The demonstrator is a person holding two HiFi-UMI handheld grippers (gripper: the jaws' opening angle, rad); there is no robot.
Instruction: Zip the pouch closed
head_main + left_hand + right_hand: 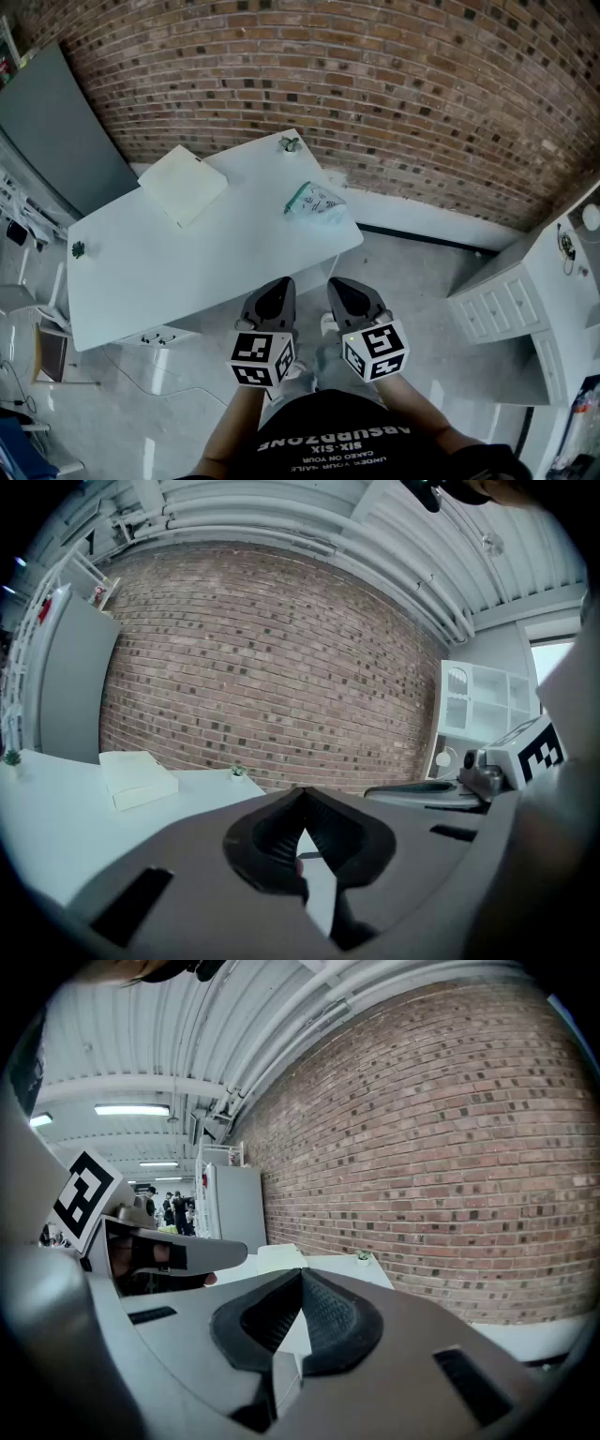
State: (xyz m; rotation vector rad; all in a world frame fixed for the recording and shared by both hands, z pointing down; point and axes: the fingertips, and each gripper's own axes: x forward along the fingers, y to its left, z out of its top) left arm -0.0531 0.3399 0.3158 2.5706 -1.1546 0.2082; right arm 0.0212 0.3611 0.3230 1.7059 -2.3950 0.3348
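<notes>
The pouch point(314, 202) is clear plastic with a green zip edge and lies near the right end of the white table point(187, 272). Both grippers hang side by side over the floor, short of the table's near edge and well apart from the pouch. My left gripper point(275, 292) is shut with nothing between its pads, its tips meeting point(302, 791). The right gripper point(349, 292) is also shut and empty, its tips touching point(302, 1271). Neither gripper view shows the pouch; it is hidden behind the jaws.
A cream box point(183, 184) lies at the table's far left. One small plant point(290, 143) stands at the far edge and another point(79, 248) at the left end. A white cabinet point(506, 300) stands to the right, a brick wall point(375, 84) behind the table.
</notes>
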